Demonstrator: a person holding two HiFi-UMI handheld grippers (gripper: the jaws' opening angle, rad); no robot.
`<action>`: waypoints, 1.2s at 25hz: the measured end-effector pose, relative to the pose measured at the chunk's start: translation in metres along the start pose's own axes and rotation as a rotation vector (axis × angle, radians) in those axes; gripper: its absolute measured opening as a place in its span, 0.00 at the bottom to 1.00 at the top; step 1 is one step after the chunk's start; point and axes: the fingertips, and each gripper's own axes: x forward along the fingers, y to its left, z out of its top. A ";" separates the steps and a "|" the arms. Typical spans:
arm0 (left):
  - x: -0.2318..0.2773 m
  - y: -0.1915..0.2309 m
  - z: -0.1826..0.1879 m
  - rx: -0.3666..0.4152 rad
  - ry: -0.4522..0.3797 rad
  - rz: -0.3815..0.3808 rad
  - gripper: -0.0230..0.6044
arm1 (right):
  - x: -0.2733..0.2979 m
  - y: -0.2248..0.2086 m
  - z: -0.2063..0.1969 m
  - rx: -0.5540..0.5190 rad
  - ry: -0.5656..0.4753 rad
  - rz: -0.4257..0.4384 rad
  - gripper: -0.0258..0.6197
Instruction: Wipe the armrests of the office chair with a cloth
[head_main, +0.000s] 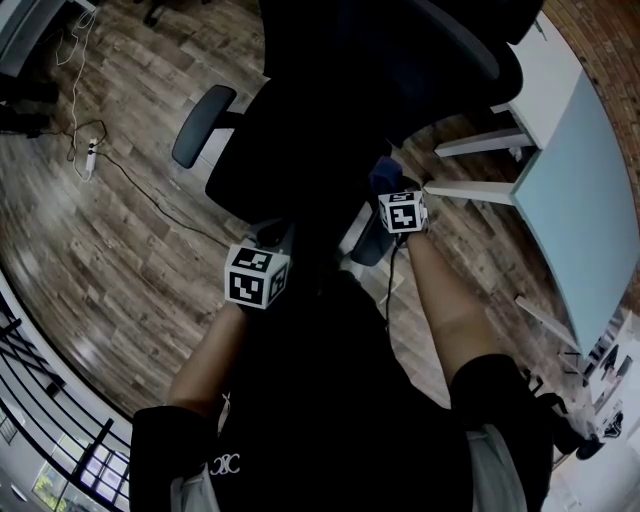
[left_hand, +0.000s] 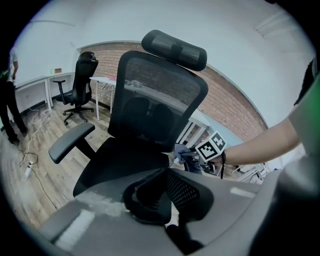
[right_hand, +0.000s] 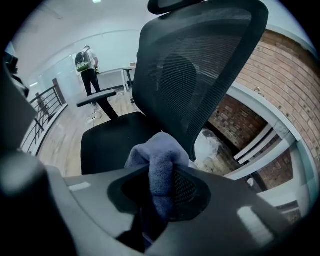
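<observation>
Right gripper (right_hand: 161, 192) — clamped on cloth (right_hand: 159, 156), held beside chair (right_hand: 190, 80) | left gripper (left_hand: 166, 192) — jaws closed together, nothing held

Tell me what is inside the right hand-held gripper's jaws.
A grey-blue cloth is pinched inside the right hand-held gripper, bunching above the jaws. Its lower end drops into the dark gap and is covered there.

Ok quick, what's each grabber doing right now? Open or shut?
Left gripper: jaws together, nothing between them.
Right gripper: shut on the blue-grey cloth.
</observation>
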 end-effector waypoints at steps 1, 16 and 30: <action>0.000 -0.002 0.000 0.000 -0.001 -0.004 0.05 | -0.002 0.006 -0.002 0.010 0.001 0.018 0.17; 0.006 -0.035 -0.011 0.012 -0.004 -0.034 0.05 | -0.044 0.109 -0.061 0.081 0.087 0.226 0.17; 0.020 -0.074 -0.009 0.068 0.007 -0.066 0.05 | -0.099 0.159 -0.127 0.157 0.104 0.526 0.17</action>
